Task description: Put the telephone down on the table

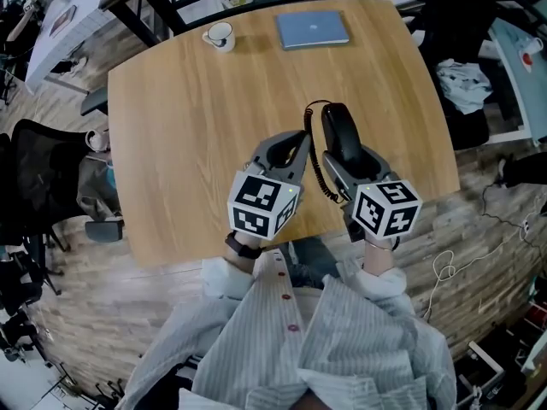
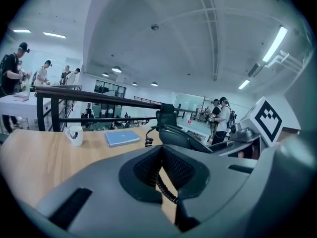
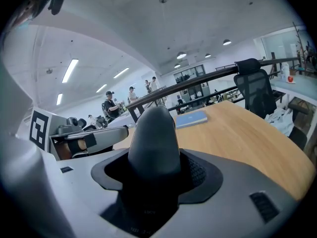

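Note:
A black telephone handset (image 1: 339, 131) sticks forward out of my right gripper (image 1: 346, 156), which is shut on it over the front right part of the wooden table (image 1: 188, 126). In the right gripper view the handset (image 3: 152, 143) rises between the jaws of the right gripper (image 3: 153, 177). Its coiled cord (image 1: 318, 171) loops left and down past my left gripper (image 1: 299, 143). In the left gripper view the cord (image 2: 166, 187) runs through the nearly closed jaws of the left gripper (image 2: 164, 175), and the handset (image 2: 181, 138) lies just beyond. No telephone base shows.
A white mug (image 1: 220, 36) and a blue notebook (image 1: 312, 29) sit at the table's far edge. A black office chair (image 1: 34, 169) stands left of the table, another chair (image 3: 255, 90) at the right. A dark railing (image 2: 99, 95) runs behind; people stand far off.

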Action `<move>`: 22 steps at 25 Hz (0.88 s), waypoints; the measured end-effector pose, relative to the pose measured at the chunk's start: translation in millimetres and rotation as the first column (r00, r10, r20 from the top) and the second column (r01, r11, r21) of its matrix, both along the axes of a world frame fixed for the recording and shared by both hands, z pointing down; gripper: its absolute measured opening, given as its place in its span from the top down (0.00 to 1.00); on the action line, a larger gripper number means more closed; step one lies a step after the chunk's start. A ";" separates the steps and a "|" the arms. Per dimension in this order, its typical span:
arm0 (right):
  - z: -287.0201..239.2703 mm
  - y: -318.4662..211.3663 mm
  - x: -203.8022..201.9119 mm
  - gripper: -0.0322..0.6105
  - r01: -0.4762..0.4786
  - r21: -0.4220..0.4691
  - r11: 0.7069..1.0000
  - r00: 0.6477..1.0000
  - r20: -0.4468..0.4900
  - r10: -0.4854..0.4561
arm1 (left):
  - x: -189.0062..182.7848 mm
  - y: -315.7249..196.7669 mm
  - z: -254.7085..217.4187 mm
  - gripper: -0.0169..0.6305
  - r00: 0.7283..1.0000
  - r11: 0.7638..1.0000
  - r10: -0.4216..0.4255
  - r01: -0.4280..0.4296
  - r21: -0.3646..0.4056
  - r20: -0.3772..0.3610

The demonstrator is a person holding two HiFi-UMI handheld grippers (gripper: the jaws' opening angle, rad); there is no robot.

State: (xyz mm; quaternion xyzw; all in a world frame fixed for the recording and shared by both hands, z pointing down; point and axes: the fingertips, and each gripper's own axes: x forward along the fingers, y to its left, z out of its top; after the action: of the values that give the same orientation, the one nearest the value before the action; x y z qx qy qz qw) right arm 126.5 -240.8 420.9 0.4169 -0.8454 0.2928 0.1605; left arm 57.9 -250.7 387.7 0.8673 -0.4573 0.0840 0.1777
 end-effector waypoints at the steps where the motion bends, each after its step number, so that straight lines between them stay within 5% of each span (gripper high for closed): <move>1: 4.7 -0.8 1.3 0.49 -0.004 -0.009 1.000 1.000 -0.003 0.004 | 1.7 -1.3 4.3 0.96 1.000 1.000 0.005 -0.005 -0.007 0.001; 22: 136.8 -24.6 39.1 0.49 -0.074 -0.207 0.976 0.993 -0.104 0.054 | 30.3 -37.3 105.0 0.96 0.998 0.990 0.049 -0.043 -0.136 0.035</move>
State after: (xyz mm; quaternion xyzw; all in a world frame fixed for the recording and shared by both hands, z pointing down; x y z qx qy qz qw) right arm 165.6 -265.5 557.7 0.4385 -0.7869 0.3648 0.2352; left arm 88.2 -288.0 492.7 0.8618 -0.4338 0.1354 0.2252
